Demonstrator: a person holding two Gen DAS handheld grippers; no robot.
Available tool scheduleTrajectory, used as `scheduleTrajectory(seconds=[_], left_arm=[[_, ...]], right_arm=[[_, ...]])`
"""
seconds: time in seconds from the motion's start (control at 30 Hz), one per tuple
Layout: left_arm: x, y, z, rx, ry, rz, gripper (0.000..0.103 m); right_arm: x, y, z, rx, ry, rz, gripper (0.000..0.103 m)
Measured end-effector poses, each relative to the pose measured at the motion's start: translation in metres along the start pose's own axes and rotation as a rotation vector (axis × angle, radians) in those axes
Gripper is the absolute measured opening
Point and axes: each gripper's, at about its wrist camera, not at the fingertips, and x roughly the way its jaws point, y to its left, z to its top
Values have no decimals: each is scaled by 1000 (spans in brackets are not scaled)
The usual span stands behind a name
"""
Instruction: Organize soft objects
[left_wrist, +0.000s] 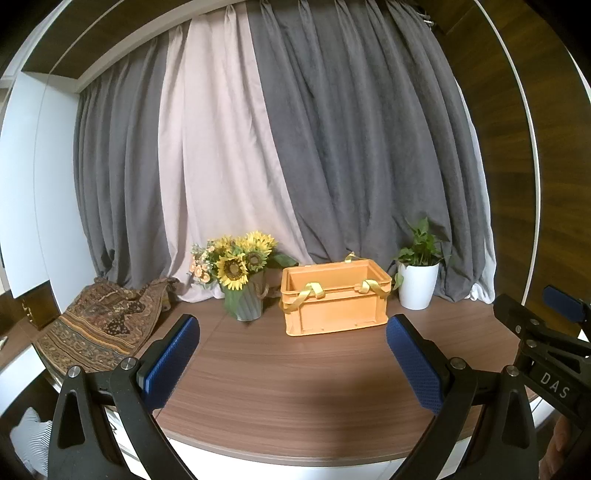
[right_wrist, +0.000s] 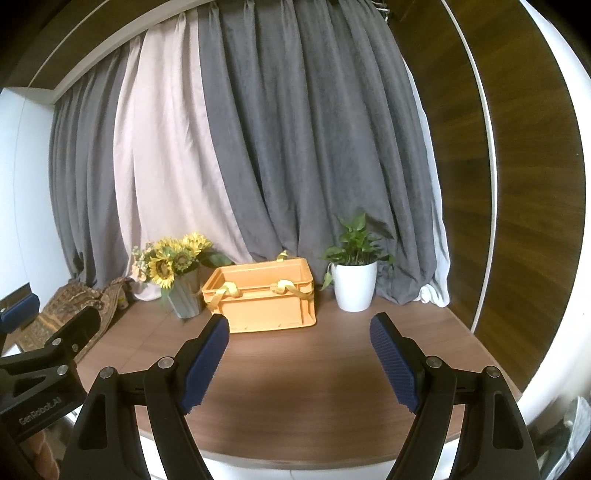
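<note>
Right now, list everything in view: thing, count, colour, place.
crate: one, orange with yellow straps, middle of the table, toward the back.
sunflower vase: one, grey-green with yellow flowers, left of the crate.
potted plant: one, green in a white pot, right of the crate.
patterned cloth: one, brown, far left table edge.
curtain: grey and pale pink, behind the table.
table: one, brown wood.
left gripper: black with blue pads, open, holding nothing.
right gripper: same colours, open, holding nothing.
</note>
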Motion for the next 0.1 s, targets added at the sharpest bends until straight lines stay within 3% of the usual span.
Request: scheduleTrajectory(seconds=[0.1], left_arm=[[0, 0, 0, -4, 2, 0, 103]], right_arm=[[0, 0, 0, 3, 1, -1, 80]])
